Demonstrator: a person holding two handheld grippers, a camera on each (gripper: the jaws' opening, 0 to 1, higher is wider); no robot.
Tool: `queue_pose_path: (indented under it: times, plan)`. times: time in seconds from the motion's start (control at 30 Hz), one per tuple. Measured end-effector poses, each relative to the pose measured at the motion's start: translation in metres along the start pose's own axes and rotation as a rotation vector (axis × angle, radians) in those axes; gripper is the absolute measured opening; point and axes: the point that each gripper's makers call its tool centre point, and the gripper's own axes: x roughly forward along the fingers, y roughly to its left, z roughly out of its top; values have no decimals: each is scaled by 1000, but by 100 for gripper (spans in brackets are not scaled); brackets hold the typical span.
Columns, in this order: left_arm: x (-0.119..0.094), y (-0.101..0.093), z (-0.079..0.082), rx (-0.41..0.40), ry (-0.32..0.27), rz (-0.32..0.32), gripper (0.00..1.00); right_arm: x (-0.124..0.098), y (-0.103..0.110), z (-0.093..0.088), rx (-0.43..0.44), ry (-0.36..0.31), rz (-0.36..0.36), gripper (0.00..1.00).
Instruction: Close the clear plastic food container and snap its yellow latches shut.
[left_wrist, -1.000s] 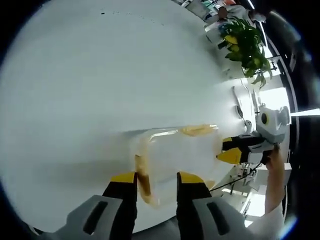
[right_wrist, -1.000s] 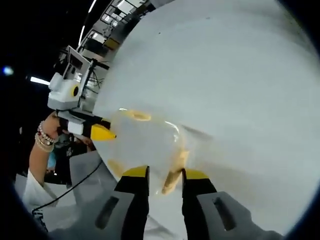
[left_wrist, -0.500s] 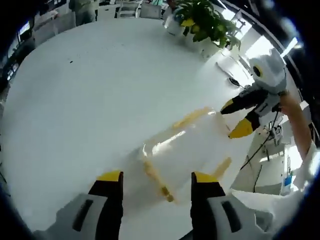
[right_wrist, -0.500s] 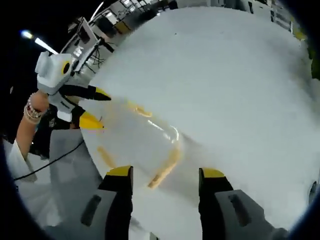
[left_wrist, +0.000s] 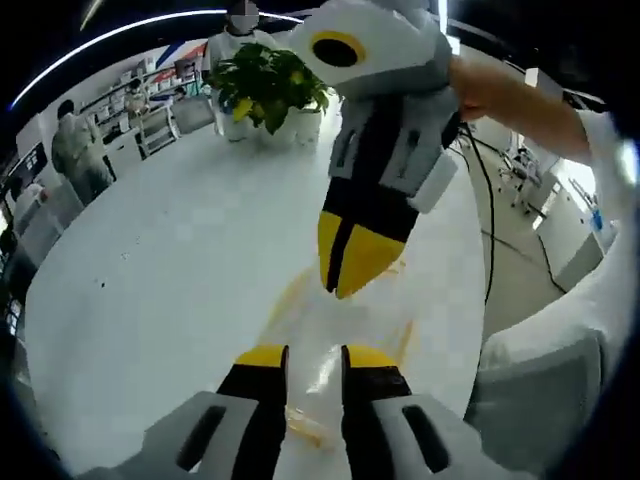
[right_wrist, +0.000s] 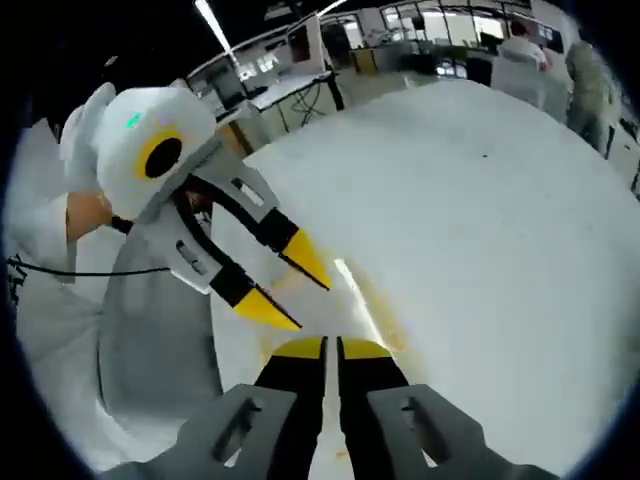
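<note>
Both grippers are crowded over the clear plastic food container (left_wrist: 335, 335) near the edge of the round white table (left_wrist: 170, 270). The right gripper (right_wrist: 331, 347) has its yellow-tipped jaws pressed together, nothing between them. The left gripper (left_wrist: 303, 357) has a narrow gap between its jaws, empty as far as I can see. Looks like the latch-snapping stage — one yellow latch (left_wrist: 305, 428) lies just below the left jaws. I'd guess the next move needs a tip pushing a latch down until it clicks — can't tell which are already shut.
</note>
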Motion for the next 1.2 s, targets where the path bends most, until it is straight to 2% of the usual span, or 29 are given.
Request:
queue_pose_path:
  times: [0.1,0.23,0.4,0.47,0.6,0.7,0.83,1.03,1.2]
  plan:
    - [6,-2,-1,-15,-3,-8,10,9,1,1,1,3,14,0]
    - [10,-10,-2,-13,-7,-32,9,13,-7,-1,-27,13,-9,0]
    - [13,-17,1,21,-21,-50,9,13,-13,-1,-27,8,-18,0]
    - [15,-24,8,76,-64,-76,9,14,-14,-1,-26,5,-19,1]
    - [19,-32,5,108,-47,-97,10,16,-17,-1,-36,2,-26,5]
    - [18,-32,4,143,-51,-83,13,15,-21,1,-50,-10,-38,12]
    - [12,-35,6,130,-73,-84,18,14,-25,4,-43,-21,-37,16]
    - [9,-38,-2,248,-73,-55,25,13,-27,8,-45,-15,-16,18]
    - [12,-43,-2,292,-87,-43,29,13,-30,14,-52,-30,-11,26]
